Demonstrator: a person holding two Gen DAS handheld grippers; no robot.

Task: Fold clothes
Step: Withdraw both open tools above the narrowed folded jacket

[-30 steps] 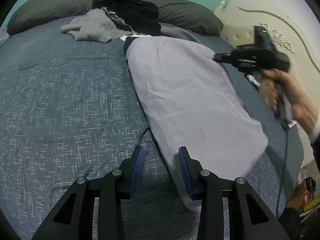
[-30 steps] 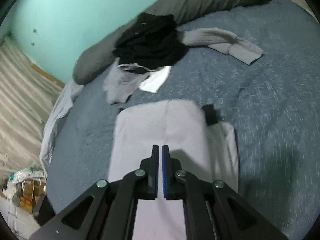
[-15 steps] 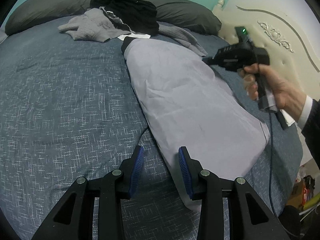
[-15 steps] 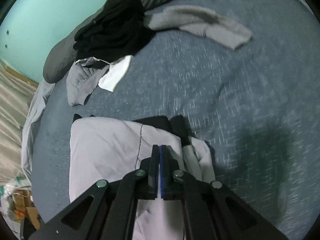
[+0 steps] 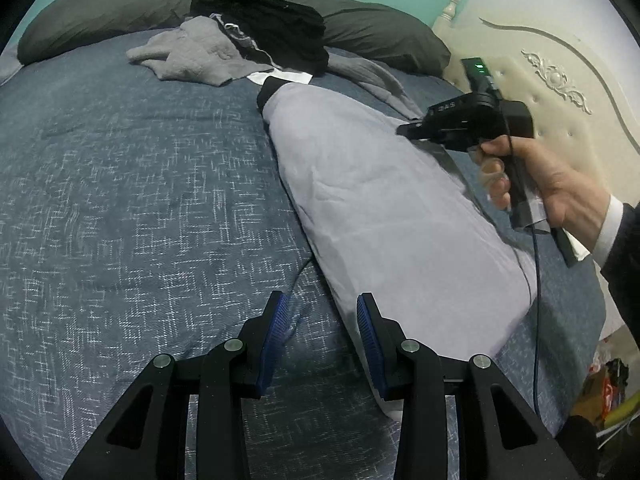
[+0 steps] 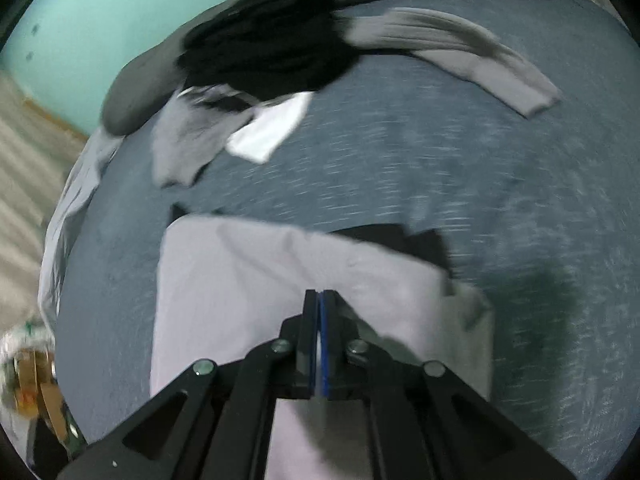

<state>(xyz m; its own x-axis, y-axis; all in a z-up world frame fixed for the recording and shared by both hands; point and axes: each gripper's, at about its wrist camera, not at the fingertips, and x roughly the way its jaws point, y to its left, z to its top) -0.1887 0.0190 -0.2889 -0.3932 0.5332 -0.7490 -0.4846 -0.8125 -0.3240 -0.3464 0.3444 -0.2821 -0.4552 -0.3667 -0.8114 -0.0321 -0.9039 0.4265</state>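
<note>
A lavender garment (image 5: pixel 384 208) lies folded into a long strip on the blue-grey bed cover (image 5: pixel 140 200), with a black edge showing at its far end. My left gripper (image 5: pixel 322 312) stands open low over the cover, at the strip's near left edge, nothing between its pads. A hand holds my right gripper (image 5: pixel 402 130) in the air over the strip's far right side. In the right wrist view the right gripper (image 6: pixel 320 294) is shut, pads together with no cloth seen between them, above the lavender garment (image 6: pixel 248 280).
A pile of black clothes (image 5: pixel 272 28), a grey garment (image 5: pixel 192 56) and a white piece (image 5: pixel 280 77) lie near the dark pillow (image 5: pixel 380 40). A cream headboard (image 5: pixel 560 92) stands at the right. A grey sleeve (image 6: pixel 460 52) trails across the cover. Clutter (image 6: pixel 28 376) sits on the floor.
The right gripper has shut fully and moved inward over the far part of the lavender strip. The left gripper has hardly moved.
</note>
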